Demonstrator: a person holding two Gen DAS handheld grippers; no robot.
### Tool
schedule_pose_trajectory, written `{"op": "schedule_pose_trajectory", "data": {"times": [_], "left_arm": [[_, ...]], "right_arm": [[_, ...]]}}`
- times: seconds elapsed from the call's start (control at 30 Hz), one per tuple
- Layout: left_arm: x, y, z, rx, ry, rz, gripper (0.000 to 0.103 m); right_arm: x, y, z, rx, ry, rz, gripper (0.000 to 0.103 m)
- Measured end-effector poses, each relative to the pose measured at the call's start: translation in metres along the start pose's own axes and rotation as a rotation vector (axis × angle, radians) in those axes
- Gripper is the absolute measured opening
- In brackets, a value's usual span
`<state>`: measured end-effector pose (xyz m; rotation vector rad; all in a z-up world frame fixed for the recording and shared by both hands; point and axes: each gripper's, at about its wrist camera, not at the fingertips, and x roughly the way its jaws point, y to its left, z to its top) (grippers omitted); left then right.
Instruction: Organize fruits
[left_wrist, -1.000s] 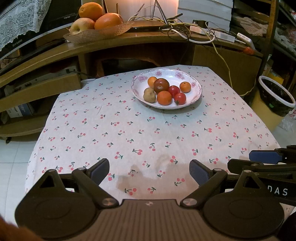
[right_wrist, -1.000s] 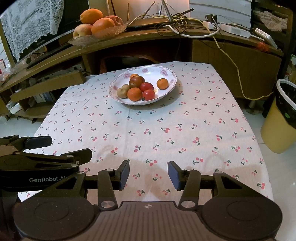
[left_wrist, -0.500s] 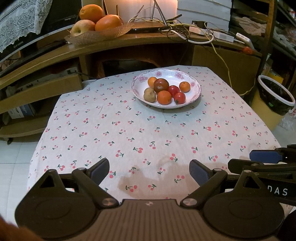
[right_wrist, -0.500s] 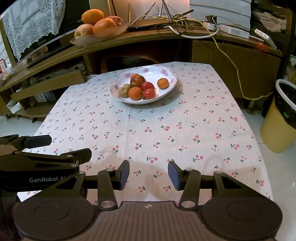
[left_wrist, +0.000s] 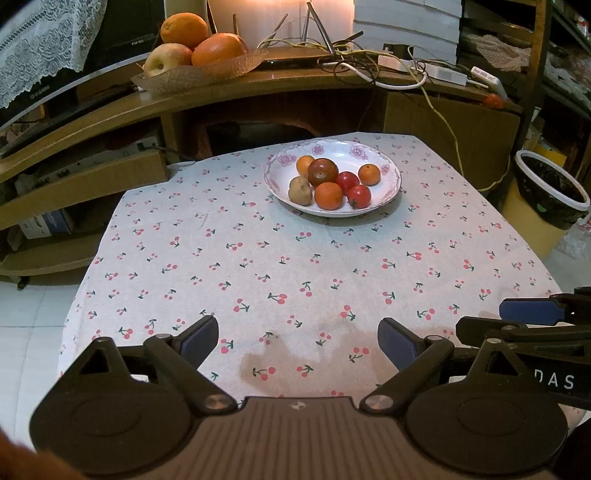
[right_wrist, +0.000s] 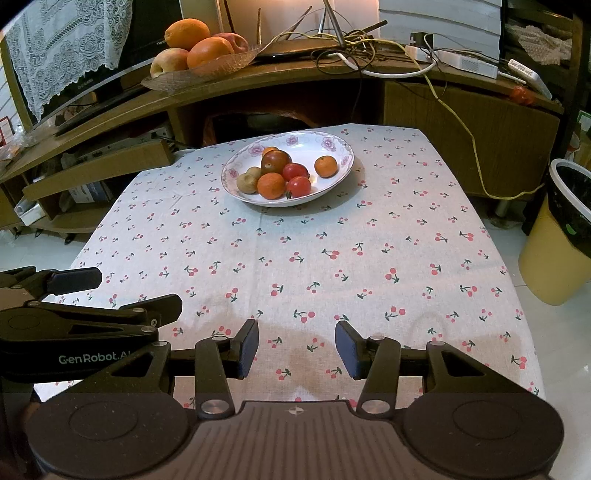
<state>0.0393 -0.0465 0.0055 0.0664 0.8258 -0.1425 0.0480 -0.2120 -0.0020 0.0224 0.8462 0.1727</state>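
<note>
A white flowered plate (left_wrist: 391, 184) (right_wrist: 340, 173) sits at the far side of the cherry-print tablecloth. It holds several small fruits: oranges (left_wrist: 328, 195) (right_wrist: 270, 185), red tomatoes (left_wrist: 359, 196) (right_wrist: 298, 187), a dark red fruit (left_wrist: 323, 172) (right_wrist: 275, 161) and a brown kiwi (left_wrist: 300, 191) (right_wrist: 247, 182). My left gripper (left_wrist: 297, 341) hovers open and empty over the near table edge. My right gripper (right_wrist: 296, 349) is open and empty beside it, also far from the plate.
A glass dish (left_wrist: 192, 74) (right_wrist: 199, 72) with large oranges and apples stands on the wooden desk behind the table, beside tangled cables (left_wrist: 369, 64). A yellow bin (left_wrist: 543, 206) (right_wrist: 554, 236) stands on the floor to the right. A damp stain (left_wrist: 280, 362) marks the cloth near me.
Both grippers have drawn back slightly toward the near table edge, so the plate looks a little farther. Both stay open as before.
</note>
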Motion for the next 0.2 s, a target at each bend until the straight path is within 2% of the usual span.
{"op": "schedule_pose_trajectory", "data": {"times": [0.2], "left_arm": [[-0.0005, 0.0008, -0.0005, -0.011, 0.008, -0.001, 0.098]], "right_arm": [[-0.0003, 0.0, -0.0005, 0.001, -0.001, 0.0, 0.05]]}}
